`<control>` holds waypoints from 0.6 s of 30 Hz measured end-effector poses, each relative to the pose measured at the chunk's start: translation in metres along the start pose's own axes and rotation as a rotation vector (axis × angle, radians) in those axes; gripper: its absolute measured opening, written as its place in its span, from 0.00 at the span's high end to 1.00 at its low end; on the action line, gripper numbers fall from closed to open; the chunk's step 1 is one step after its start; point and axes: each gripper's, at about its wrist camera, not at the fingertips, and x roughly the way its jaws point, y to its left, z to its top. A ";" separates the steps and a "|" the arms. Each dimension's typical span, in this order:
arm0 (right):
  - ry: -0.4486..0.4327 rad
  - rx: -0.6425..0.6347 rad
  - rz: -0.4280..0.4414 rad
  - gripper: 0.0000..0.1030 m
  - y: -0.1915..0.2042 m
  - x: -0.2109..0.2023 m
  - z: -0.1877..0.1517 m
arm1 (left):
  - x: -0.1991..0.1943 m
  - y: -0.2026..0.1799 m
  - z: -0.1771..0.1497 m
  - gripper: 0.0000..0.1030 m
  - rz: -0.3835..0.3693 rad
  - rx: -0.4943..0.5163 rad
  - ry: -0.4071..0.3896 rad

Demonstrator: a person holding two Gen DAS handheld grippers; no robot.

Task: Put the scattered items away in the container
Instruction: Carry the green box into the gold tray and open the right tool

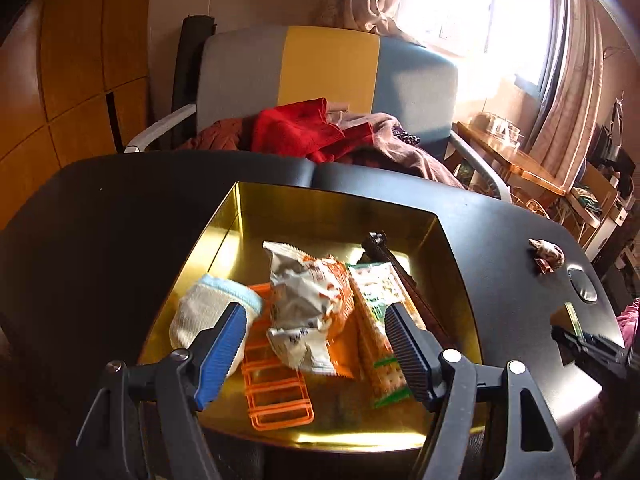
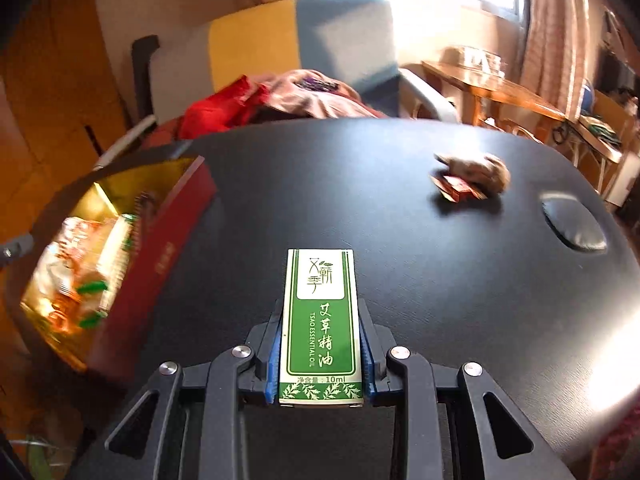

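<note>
My left gripper (image 1: 316, 340) hangs over the gold tin (image 1: 320, 208), jaws spread wide, nothing pinched; under and between them sit a rolled sock (image 1: 204, 316), orange rack (image 1: 276, 384), crumpled snack bag (image 1: 308, 292) and green cracker pack (image 1: 380, 292). My right gripper (image 2: 322, 344) clamps the green essential-oil box (image 2: 320, 320) upright between its pads. Ahead-right of those jaws, a crumpled wrapper (image 2: 472, 178) lies on the black table (image 2: 400, 240).

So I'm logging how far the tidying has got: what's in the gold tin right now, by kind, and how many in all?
Snack packets: 2, crumpled white-and-orange, green-and-orange crackers
Sock: 1
Orange plastic rack: 1
Dark long tool: 1
Total in the tin: 5
</note>
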 end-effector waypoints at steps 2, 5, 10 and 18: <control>-0.013 -0.025 0.044 0.70 0.019 -0.001 0.009 | -0.004 0.000 -0.007 0.29 -0.007 -0.003 0.005; -0.029 -0.074 0.105 0.70 0.052 0.000 0.022 | -0.006 0.000 -0.016 0.29 0.001 0.002 0.013; -0.046 -0.159 0.198 0.70 0.110 0.004 0.038 | -0.010 0.005 -0.026 0.29 0.012 -0.016 0.027; 0.006 -0.200 0.262 0.70 0.173 0.040 0.057 | -0.018 0.016 -0.035 0.29 0.026 -0.039 0.025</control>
